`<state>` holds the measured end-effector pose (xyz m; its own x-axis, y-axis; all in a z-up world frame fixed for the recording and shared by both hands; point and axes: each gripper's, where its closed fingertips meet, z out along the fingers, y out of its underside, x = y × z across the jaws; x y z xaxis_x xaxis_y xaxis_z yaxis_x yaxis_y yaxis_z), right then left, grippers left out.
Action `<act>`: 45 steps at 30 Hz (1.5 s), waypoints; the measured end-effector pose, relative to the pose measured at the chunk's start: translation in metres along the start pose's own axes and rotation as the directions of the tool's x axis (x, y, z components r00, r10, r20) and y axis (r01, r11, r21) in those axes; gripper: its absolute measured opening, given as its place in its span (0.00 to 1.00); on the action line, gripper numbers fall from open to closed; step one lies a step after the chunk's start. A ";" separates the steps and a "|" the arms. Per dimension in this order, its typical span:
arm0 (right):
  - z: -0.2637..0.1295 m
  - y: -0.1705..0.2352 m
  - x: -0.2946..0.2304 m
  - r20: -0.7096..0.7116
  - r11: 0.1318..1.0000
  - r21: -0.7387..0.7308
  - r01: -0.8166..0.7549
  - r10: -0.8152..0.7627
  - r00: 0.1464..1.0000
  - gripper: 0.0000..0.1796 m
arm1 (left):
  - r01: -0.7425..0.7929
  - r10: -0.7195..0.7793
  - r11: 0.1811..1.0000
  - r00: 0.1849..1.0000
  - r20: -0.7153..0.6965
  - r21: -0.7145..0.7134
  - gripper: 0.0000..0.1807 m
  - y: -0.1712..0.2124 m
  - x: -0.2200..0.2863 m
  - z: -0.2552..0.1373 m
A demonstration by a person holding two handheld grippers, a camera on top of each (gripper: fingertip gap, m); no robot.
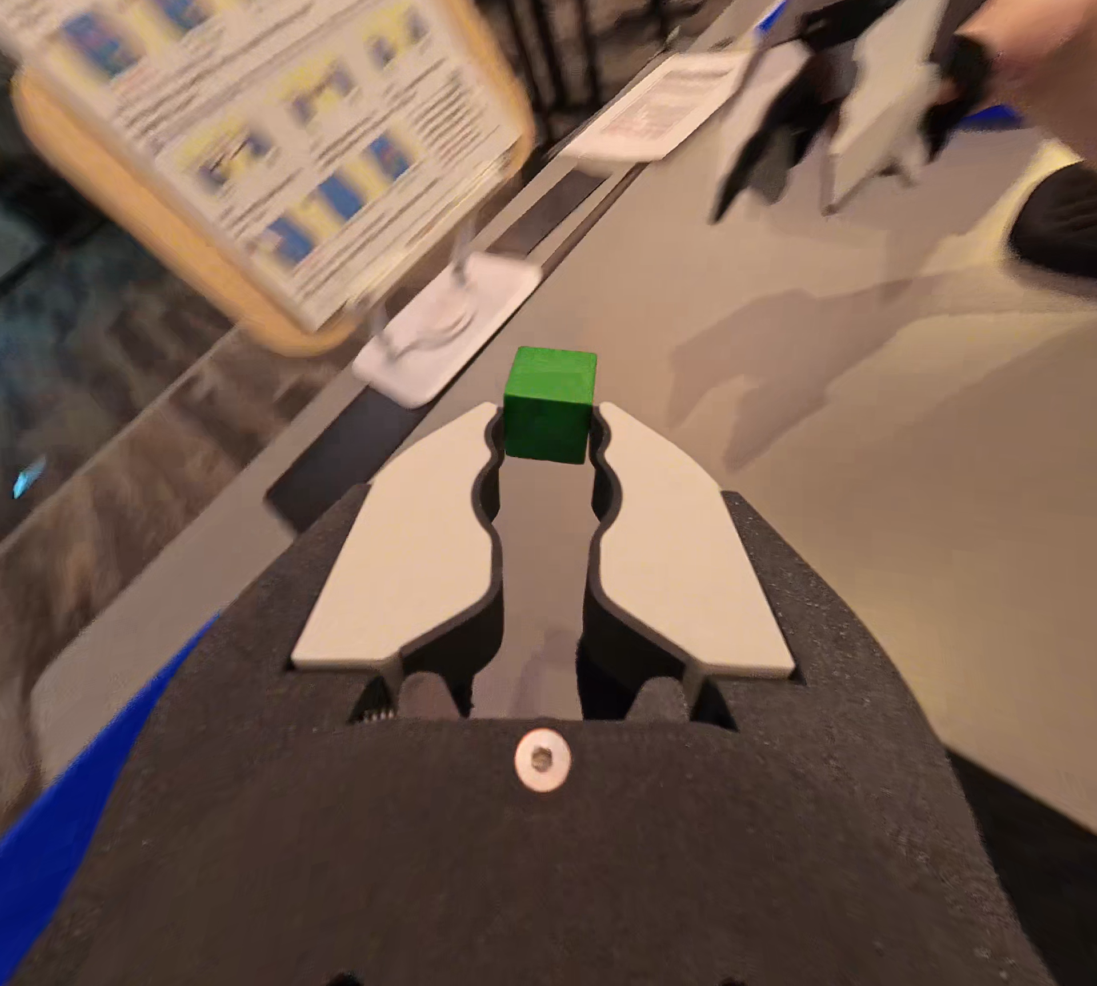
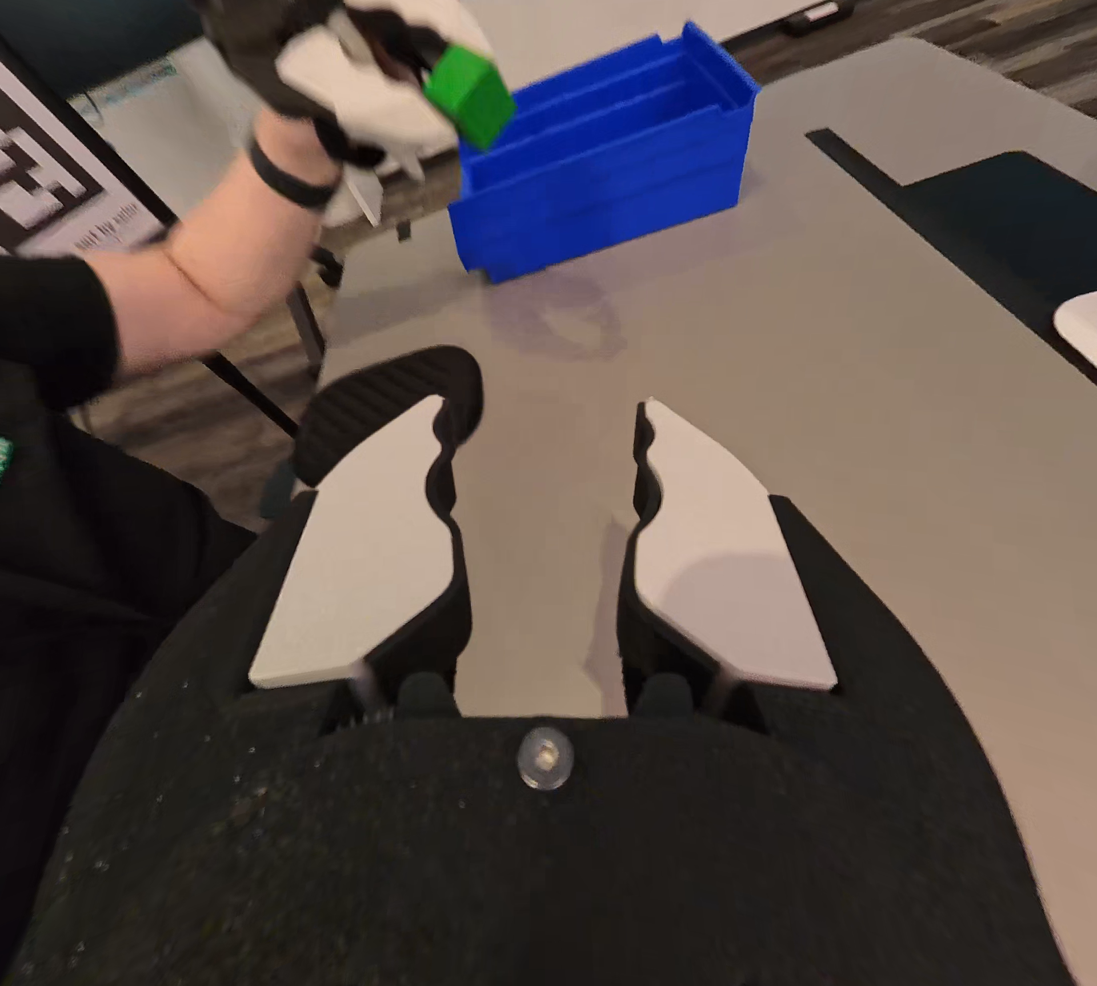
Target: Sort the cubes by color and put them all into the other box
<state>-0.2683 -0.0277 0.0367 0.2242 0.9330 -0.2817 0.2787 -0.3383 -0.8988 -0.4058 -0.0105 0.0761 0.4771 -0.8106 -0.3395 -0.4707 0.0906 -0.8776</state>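
My left gripper (image 1: 547, 411) is shut on a green cube (image 1: 549, 404) held at its fingertips, above the grey table (image 1: 831, 423). In the right wrist view the left gripper (image 2: 439, 84) holds the green cube (image 2: 470, 96) in the air just left of a blue box (image 2: 599, 173), near its rim. The box stands on the grey table (image 2: 771, 363) and the part of its inside that shows looks empty. My right gripper (image 2: 543, 417) is open and empty above the table. It also shows blurred at the upper right of the left wrist view (image 1: 777, 185).
A blurred printed sheet on a white stand (image 1: 249, 84) stands at the table's far edge, with a white card (image 1: 659, 114) beyond it. A blue edge (image 1: 71, 815) shows at lower left. A black chair armrest (image 2: 392, 405) and a person's forearm (image 2: 196, 286) are left of my right gripper.
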 end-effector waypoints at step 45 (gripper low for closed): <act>-0.458 0.184 0.077 -0.955 0.921 0.161 -0.355 0.237 0.181 0.16 | -0.142 0.174 0.961 0.977 -0.122 0.237 0.17 -0.059 0.082 0.156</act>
<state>0.2283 -0.0747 0.0032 0.9980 -0.0286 0.0567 0.0266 -0.6229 -0.7818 -0.2236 0.0080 0.0478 0.2941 -0.8467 -0.4434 -0.3439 0.3391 -0.8756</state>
